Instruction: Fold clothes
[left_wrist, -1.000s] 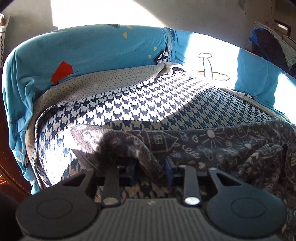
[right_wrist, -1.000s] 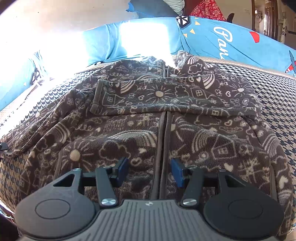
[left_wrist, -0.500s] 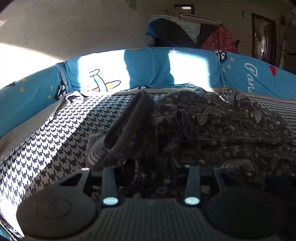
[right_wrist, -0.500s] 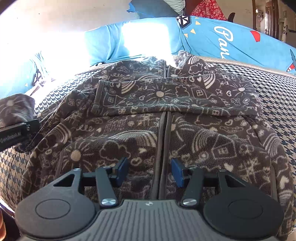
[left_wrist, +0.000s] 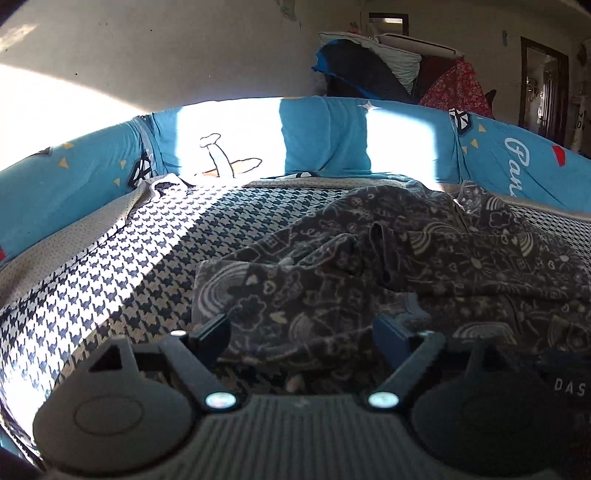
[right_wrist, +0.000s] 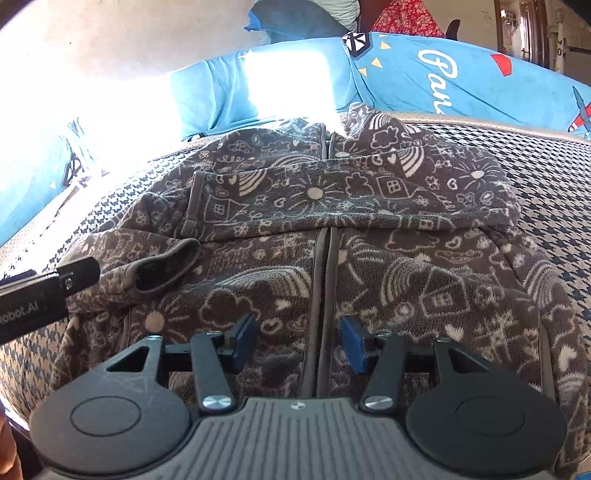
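Note:
A dark grey fleece jacket (right_wrist: 406, 280) with white doodle print lies front up on the bed, its zipper (right_wrist: 321, 295) shut. One sleeve (right_wrist: 332, 199) is folded across the chest. The other sleeve's cuff (right_wrist: 166, 269) rests on the jacket's left front. My left gripper (left_wrist: 301, 332) stands open just above the jacket (left_wrist: 369, 273) at its left edge, holding nothing; its body (right_wrist: 44, 291) shows at the left of the right wrist view. Low over the hem, my right gripper (right_wrist: 299, 341) is open astride the zipper, empty.
A houndstooth cover (left_wrist: 129, 266) spreads under the jacket. Blue printed cushions (left_wrist: 325, 136) ring the bed's far and side edges. Piled bedding (left_wrist: 369, 62) stands behind them against the wall, with a doorway at the far right. Bright sun patches fall on the left.
My left gripper, shut on the left sleeve, swung right over the jacket and opened; the sleeve now lies on the jacket's front. The right gripper has stayed put.

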